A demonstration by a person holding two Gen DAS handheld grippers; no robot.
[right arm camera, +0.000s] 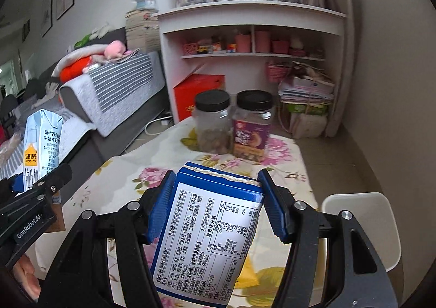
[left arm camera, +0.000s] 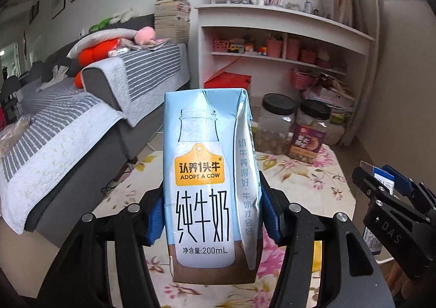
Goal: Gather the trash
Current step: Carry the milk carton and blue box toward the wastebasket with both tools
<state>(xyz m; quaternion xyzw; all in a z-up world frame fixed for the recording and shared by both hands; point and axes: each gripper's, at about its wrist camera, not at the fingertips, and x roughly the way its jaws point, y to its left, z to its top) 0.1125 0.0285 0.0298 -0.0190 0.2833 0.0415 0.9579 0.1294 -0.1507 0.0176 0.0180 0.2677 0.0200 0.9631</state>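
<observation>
Left wrist view: my left gripper (left arm camera: 212, 215) squeezes a light blue paper milk carton (left arm camera: 209, 171). My right gripper (right arm camera: 216, 205) squeezes a blue cardboard snack box (right arm camera: 207, 237). Two clear plastic jars with black lids (right arm camera: 231, 125) hold snacks.

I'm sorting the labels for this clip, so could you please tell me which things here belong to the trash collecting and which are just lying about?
Part of the job:
- milk carton, held in the left hand-held gripper
- blue box, held in the right hand-held gripper

Just lying about:
- two black-lidded jars
- sofa
- white shelf
</observation>
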